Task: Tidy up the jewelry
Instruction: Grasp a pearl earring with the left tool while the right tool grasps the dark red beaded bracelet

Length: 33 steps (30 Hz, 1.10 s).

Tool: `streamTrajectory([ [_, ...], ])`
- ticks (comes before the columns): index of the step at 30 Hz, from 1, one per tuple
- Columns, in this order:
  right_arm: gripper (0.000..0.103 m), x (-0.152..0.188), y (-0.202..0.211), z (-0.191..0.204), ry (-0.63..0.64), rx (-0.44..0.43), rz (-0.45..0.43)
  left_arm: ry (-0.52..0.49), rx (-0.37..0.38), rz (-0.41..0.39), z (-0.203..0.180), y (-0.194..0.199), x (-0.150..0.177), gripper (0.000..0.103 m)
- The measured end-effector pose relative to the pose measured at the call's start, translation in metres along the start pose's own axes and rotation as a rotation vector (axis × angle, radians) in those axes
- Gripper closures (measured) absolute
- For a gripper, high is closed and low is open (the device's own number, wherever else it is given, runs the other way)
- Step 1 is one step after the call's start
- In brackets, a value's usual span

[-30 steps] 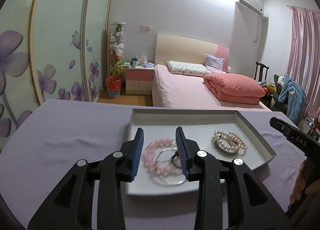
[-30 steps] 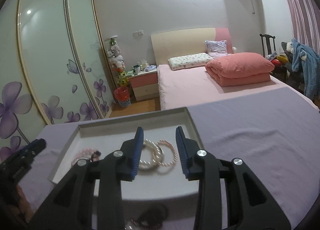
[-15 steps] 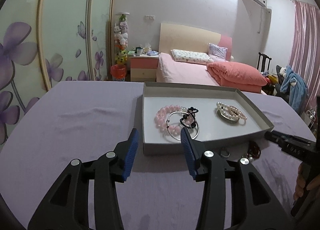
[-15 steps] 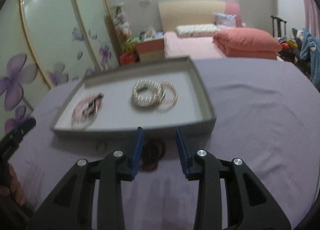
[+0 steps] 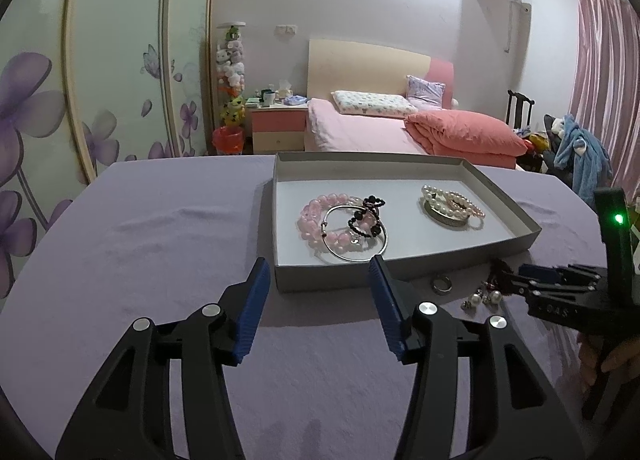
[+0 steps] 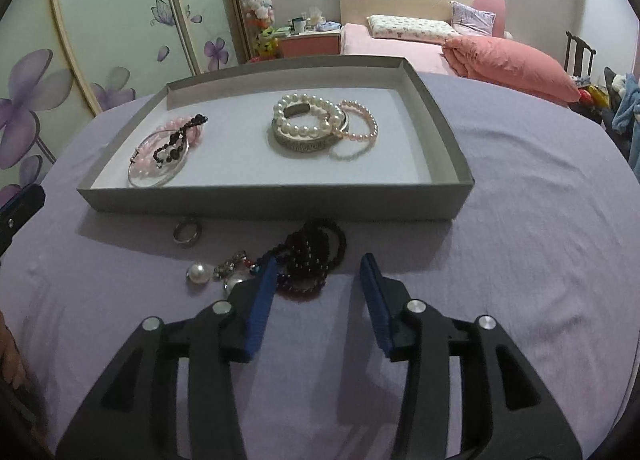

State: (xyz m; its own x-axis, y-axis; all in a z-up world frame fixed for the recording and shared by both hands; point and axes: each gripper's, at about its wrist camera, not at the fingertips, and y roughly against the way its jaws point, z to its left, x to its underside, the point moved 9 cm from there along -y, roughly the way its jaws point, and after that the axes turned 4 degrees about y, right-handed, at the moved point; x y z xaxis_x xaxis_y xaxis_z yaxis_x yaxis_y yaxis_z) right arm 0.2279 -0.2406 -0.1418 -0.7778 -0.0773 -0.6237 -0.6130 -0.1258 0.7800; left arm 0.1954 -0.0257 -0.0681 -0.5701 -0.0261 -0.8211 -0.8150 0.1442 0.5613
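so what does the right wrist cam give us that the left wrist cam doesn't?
Right wrist only: the dark bead bracelet in full on the cloth, just ahead of the right gripper, whose jaws are opening with nothing between them.
Left wrist only: the left gripper, also opening and empty, and the pink curtain.
Both: the grey tray, the ring and the pearl earrings.

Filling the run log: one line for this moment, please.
left tool: opening, empty | right tool: opening, over dark beaded bracelet | grey cardboard tray: holds bracelets
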Motion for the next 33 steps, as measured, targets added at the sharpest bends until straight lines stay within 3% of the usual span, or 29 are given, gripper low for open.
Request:
streamTrajectory([
  [4, 0.058, -0.007, -0.006, 0.004, 0.018, -0.004, 0.003, -0.011, 0.012, 0.009, -0.005, -0.001, 0.002, 0.050],
  [6, 0.062, -0.009, -0.007, 0.007, 0.027, -0.010, -0.002, -0.016, 0.020, 0.012, -0.009, -0.001, 0.003, 0.050],
  [8, 0.086, -0.009, -0.006, 0.007, 0.022, -0.027, -0.007, -0.024, 0.029, 0.016, -0.013, -0.002, 0.004, 0.050],
  [10, 0.092, -0.008, -0.004, 0.004, 0.021, -0.022, -0.007, -0.034, 0.042, 0.021, -0.020, -0.002, 0.005, 0.050],
  [16, 0.092, 0.007, 0.010, -0.012, 0.004, -0.004, -0.004, -0.083, 0.098, 0.057, -0.050, -0.006, 0.014, 0.050],
  [21, 0.093, 0.015, 0.021, -0.057, -0.088, 0.123, -0.008, -0.127, 0.144, 0.114, -0.082, -0.014, 0.024, 0.051],
  [24, 0.093, 0.017, 0.023, -0.078, -0.156, 0.151, -0.011, -0.156, 0.165, 0.160, -0.101, -0.022, 0.033, 0.051],
  [33, 0.093, 0.021, 0.021, -0.082, -0.173, 0.129, -0.027, -0.208, 0.132, 0.257, -0.133, -0.053, 0.055, 0.061],
])
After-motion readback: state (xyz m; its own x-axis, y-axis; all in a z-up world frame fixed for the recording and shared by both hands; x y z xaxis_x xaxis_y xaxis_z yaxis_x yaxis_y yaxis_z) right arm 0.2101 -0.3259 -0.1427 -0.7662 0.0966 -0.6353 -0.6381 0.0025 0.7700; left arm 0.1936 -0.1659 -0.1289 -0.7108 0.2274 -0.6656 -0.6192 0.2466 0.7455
